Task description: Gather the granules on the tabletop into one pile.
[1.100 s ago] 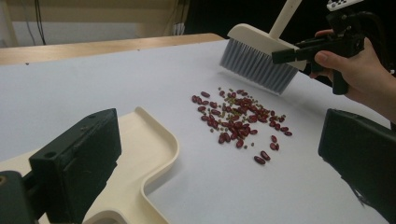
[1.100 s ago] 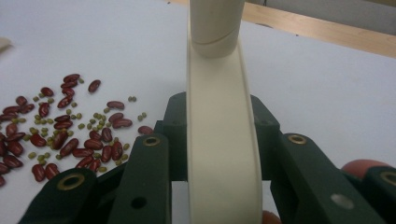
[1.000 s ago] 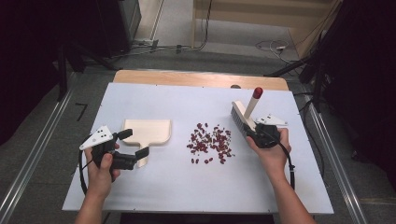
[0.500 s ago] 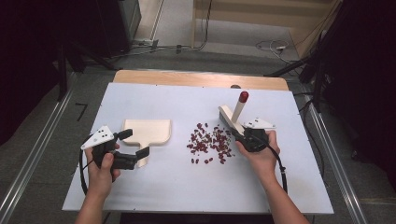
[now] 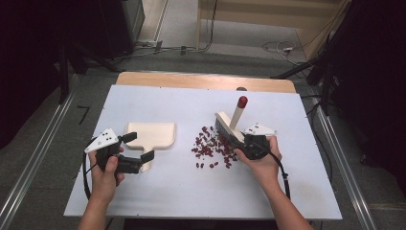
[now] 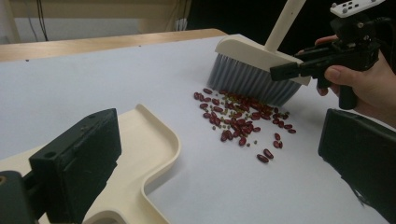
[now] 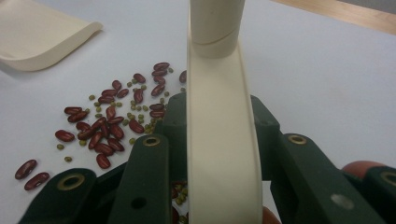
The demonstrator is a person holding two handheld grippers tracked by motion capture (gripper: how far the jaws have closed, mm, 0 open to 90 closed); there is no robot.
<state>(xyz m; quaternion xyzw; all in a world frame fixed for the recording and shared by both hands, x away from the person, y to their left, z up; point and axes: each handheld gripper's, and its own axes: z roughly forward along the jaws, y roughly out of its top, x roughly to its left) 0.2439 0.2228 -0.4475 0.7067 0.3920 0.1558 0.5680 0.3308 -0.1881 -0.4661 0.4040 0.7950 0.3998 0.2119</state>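
High view: brush handle upright

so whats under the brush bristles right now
Red beans and small green ones lie on the table at the bristles' lower edge. Any beans beneath the brush itself are covered.

White bench sat center frame w/ a bare wood strip along its 12 o'clock edge. Grey floor around it. Cables lay at approx 1 o'clock; metal rails ran at 9 & 3 o'clock.
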